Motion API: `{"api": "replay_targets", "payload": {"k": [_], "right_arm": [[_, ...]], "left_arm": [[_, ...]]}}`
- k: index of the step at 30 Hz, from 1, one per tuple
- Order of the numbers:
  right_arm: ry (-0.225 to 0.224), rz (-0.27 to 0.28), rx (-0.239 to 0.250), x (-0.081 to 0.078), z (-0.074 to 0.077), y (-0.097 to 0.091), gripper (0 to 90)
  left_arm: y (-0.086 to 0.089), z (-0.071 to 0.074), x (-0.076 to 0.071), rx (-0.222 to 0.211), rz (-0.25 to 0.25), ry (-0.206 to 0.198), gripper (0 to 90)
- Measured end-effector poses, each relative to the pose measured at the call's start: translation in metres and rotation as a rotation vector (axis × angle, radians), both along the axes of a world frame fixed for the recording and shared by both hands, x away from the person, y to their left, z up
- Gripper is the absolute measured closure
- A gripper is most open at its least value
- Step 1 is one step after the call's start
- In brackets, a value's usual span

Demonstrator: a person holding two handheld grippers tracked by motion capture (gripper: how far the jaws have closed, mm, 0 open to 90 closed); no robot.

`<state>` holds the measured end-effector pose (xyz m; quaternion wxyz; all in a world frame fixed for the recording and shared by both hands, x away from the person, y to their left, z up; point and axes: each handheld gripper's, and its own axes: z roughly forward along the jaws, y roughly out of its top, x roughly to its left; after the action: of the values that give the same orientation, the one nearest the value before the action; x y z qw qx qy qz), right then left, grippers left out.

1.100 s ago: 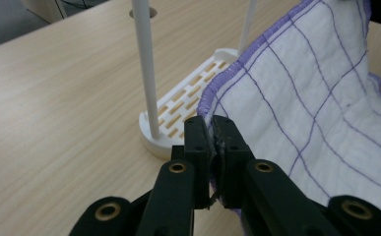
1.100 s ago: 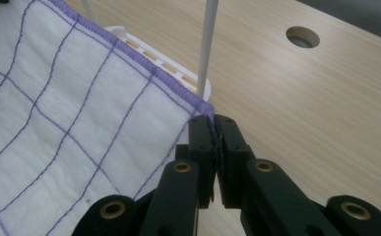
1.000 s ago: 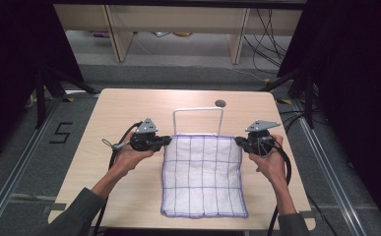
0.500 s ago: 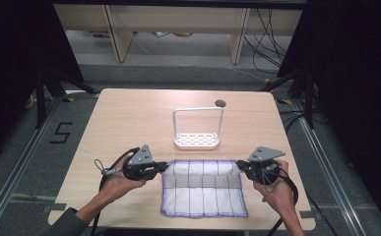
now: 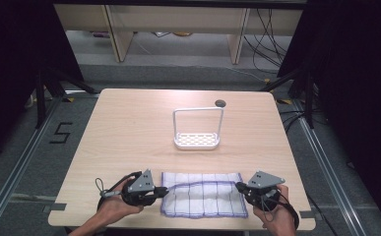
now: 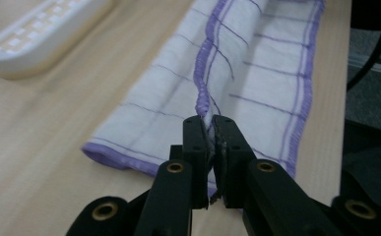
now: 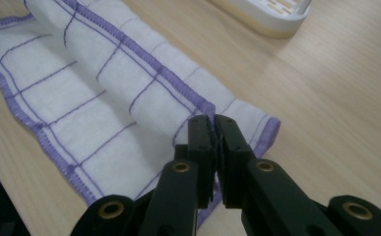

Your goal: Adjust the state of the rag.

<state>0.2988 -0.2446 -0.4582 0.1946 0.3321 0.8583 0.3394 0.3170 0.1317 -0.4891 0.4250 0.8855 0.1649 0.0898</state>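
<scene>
Cloth (image 5: 204,199) at table (image 5: 129,132) near edge | both jaws clamp hem | rack (image 5: 197,140) well apart

White woven cloth with thin purple grid lines and a purple stitched hem (image 5: 203,199): soft, matt, slightly fuzzy weave; hem thread raised and ribbed, seen close in the left gripper view (image 6: 276,83) and right gripper view (image 7: 104,73)

Light wooden table top (image 5: 129,132) under the cloth: smooth, pale grain, low satin sheen

White perforated plastic tray with a thin white wire hoop handle (image 5: 197,141), beyond the cloth: smooth, faintly glossy base

Black left gripper (image 6: 210,129) and black right gripper (image 7: 212,129), at the cloth's ends: hard matt black plastic arms, brass-coloured shiny rivets; grey flat matt plate on top of each
</scene>
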Motion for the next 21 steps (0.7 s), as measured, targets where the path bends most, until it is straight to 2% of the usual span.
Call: {"api": "replay_targets", "payload": {"k": [2, 3, 5, 7, 8, 10, 12, 13, 14, 16, 18, 21], "right_arm": [[0.012, -0.005, -0.001, -0.003, -0.002, 0.0, 85.9], [0.009, -0.005, -0.001, -0.007, -0.007, -0.001, 85.3], [0.037, -0.001, -0.006, -0.012, -0.012, -0.002, 83.0], [0.046, -0.007, -0.001, -0.017, -0.016, -0.004, 81.1], [0.059, -0.009, 0.008, -0.019, -0.017, -0.005, 80.0], [0.057, -0.012, 0.015, -0.021, -0.018, -0.007, 78.5], [0.072, -0.015, 0.041, -0.029, -0.019, -0.012, 75.6], [0.075, -0.017, 0.044, -0.032, -0.02, -0.013, 73.1], [0.075, -0.019, 0.05, -0.035, -0.02, -0.014, 70.6], [0.07, -0.031, 0.065, -0.04, -0.019, -0.016, 70.0], [0.074, -0.036, 0.071, -0.045, -0.016, -0.018, 69.8], [0.062, -0.051, 0.069, -0.048, -0.014, -0.02, 68.8]], "left_arm": [[-0.001, -0.004, -0.003, 0.014, -0.001, 0.012, 83.2], [-0.001, -0.011, -0.007, 0.029, -0.005, 0.03, 83.0], [-0.001, -0.016, -0.008, 0.017, -0.011, 0.027, 82.2], [0.0, -0.018, -0.01, 0.013, -0.013, 0.039, 81.1], [0.001, -0.017, -0.012, 0.026, -0.006, 0.053, 80.3], [0.001, -0.017, -0.012, 0.025, -0.02, 0.037, 77.0], [0.001, -0.017, -0.017, 0.015, -0.031, 0.064, 73.6], [0.001, -0.018, -0.018, 0.009, -0.034, 0.071, 68.9], [0.002, -0.017, -0.021, -0.014, -0.029, 0.097, 65.0], [0.004, -0.015, -0.022, -0.009, -0.046, 0.094, 60.9], [0.008, -0.01, -0.027, -0.043, -0.036, 0.085, 55.2], [0.011, -0.005, -0.027, -0.087, -0.028, 0.1, 53.2]]}}
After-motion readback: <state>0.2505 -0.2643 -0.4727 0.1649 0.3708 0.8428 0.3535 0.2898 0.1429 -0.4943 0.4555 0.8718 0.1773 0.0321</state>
